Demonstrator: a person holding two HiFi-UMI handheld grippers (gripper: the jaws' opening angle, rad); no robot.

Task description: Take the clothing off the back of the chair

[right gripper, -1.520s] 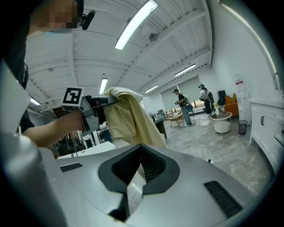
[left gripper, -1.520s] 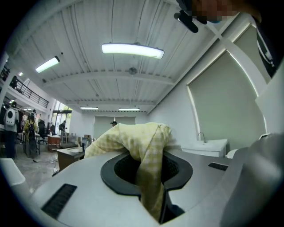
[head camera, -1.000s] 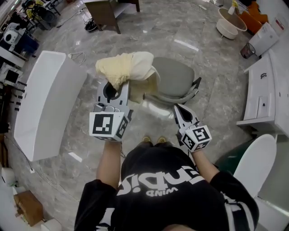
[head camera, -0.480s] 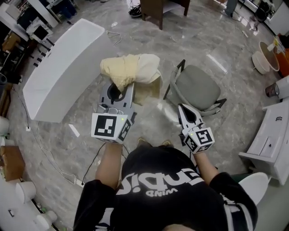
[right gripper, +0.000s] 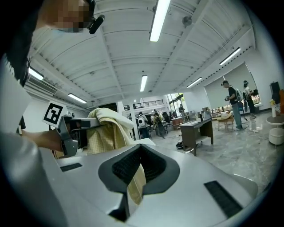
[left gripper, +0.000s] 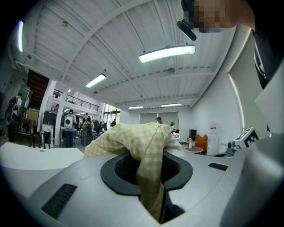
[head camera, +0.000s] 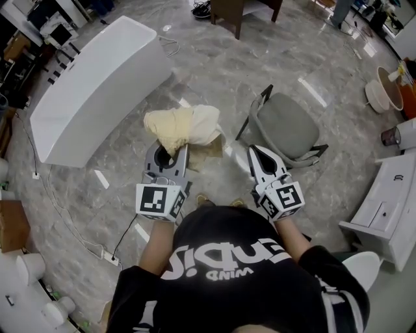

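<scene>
The clothing (head camera: 183, 127), a pale yellow checked garment with a cream part, hangs bunched in the air in front of me, off the chair. My left gripper (head camera: 177, 148) is shut on it, and the cloth (left gripper: 148, 177) runs down between its jaws. My right gripper (head camera: 253, 151) is level beside it, jaws narrow. A strip of the same cloth (right gripper: 134, 184) sits between its pads. In the head view that strip is hard to make out. The grey chair (head camera: 286, 127) stands to the right, its back bare.
A long white table (head camera: 97, 91) lies to the left. A brown desk (head camera: 240, 10) is at the far top, and a white cabinet (head camera: 383, 201) stands right. Cables (head camera: 71, 227) cross the marble floor at lower left. People (left gripper: 69, 128) stand far off.
I have turned left and both grippers have swung with the garment away from the chair, which now sits at the right. The bundle hangs lower and the white table has come closer.
</scene>
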